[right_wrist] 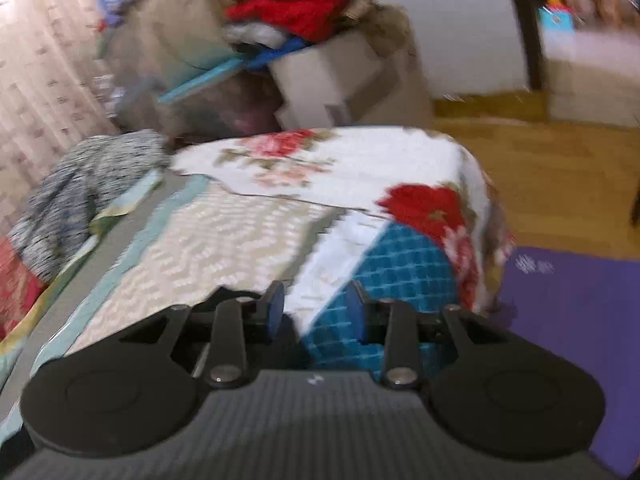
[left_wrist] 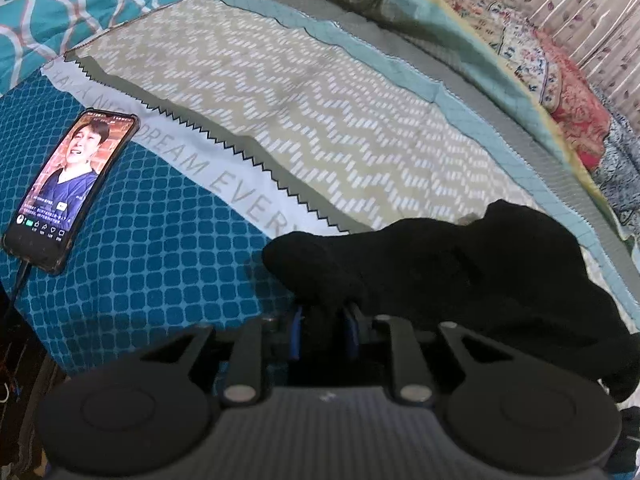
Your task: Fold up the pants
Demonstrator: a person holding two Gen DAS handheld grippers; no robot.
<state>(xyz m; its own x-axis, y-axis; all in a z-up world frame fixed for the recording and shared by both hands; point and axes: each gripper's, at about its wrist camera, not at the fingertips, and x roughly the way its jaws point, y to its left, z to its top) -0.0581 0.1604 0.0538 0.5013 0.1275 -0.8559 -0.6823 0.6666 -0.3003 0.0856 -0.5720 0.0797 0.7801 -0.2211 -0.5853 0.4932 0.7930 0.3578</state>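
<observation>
Bed covers fill both views. Nearest, the left claw (left_wrist: 324, 330) stands nearly closed, pinching a fold of the black pants (left_wrist: 460, 276), which lie bunched on the bed (left_wrist: 280, 120) just ahead (soft, light and limp, I judge). Take them at the waistband or a hem. The right claw (right_wrist: 316, 312) hangs part open, empty. Farther left lies a phone (left_wrist: 68, 188).

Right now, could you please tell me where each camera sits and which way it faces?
Left wrist: on the left hand-held gripper, looking down at black pants pinched in its blue fingers, phone left.
Right wrist: on the right hand-held gripper, jaws open, nothing between them, facing the bed's end and wooden floor.
Shared: the zigzag bedspread.
</observation>
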